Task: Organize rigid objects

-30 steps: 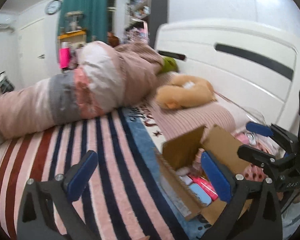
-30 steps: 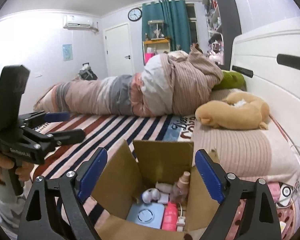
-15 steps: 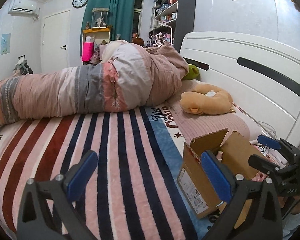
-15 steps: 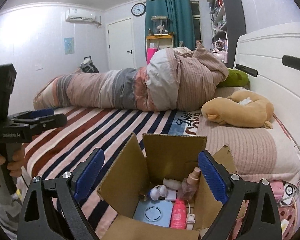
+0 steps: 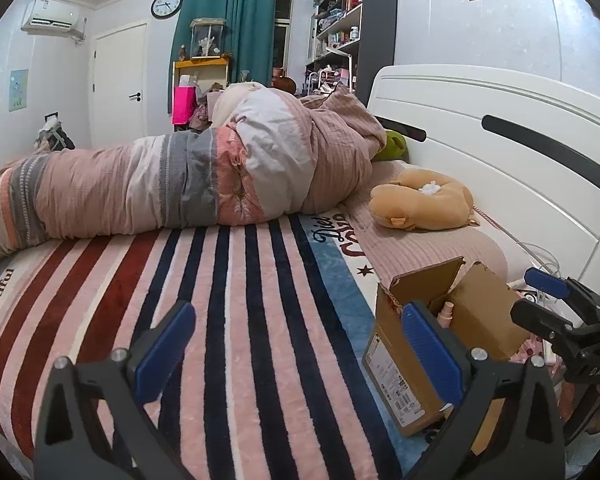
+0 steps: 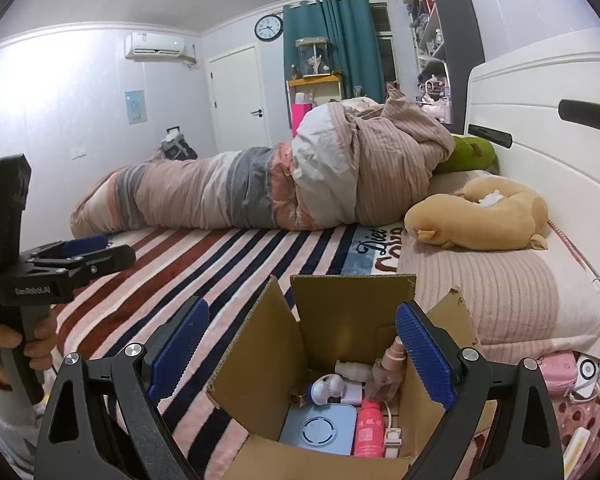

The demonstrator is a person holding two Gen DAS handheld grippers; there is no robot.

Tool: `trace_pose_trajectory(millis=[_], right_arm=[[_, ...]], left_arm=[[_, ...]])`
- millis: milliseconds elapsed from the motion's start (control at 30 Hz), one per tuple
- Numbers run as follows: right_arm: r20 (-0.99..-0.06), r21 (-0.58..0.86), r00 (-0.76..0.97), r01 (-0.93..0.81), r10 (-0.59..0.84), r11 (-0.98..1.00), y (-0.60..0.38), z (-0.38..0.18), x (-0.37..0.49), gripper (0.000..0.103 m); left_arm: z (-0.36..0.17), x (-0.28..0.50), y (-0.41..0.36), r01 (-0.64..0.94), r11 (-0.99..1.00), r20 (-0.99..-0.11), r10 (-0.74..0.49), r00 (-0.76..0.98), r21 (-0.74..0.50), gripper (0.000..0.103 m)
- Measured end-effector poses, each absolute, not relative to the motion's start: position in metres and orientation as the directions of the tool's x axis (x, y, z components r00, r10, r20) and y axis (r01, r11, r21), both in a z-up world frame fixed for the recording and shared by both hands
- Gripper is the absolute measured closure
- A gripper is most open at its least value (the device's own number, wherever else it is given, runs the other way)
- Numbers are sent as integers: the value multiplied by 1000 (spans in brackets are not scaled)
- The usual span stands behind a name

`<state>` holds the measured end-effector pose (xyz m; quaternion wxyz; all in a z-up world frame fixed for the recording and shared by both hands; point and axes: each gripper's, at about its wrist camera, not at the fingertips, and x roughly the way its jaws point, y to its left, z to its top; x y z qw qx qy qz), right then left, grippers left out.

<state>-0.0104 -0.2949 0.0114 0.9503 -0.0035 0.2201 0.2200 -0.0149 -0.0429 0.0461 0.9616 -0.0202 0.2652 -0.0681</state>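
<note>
An open cardboard box (image 6: pixel 340 320) stands on the bed. It holds a light blue square device (image 6: pixel 320 428), a pink bottle (image 6: pixel 368 428), a peach spray bottle (image 6: pixel 392 360) and small white items (image 6: pixel 328 388). My right gripper (image 6: pixel 300 332) hovers over the box mouth, open, with nothing between its blue pads. My left gripper (image 5: pixel 298 320) is open and empty above the striped blanket (image 5: pixel 240 320), left of the box (image 5: pixel 480 320). Each gripper shows in the other's view: the right gripper (image 5: pixel 536 300) beyond the box, the left gripper (image 6: pixel 108 250) held in a hand at far left.
A rolled duvet (image 5: pixel 220 184) lies across the far side of the bed. A tan plush toy (image 5: pixel 420 200) rests on the ribbed pillow by the white headboard (image 5: pixel 500 160). Pink items and a cable (image 6: pixel 556 372) lie right of the box.
The left gripper drew back from the box, which now sits small at the right of its view. The right gripper's jaws widened a little and its view crept back slightly.
</note>
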Motion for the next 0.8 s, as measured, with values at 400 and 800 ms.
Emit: trace_pose_trajectory(millis=[400,800], right_arm=[[-420,99,803,-424,424,900,-292,12,-11,9],[-420,101,801,-424,425,900,-291,12,-11,9]], left_arm=[[46,-15,-39,111,991,-510,-130,850,-68,1],[46,-16,-38,111,991,-511,-130,850,-68,1]])
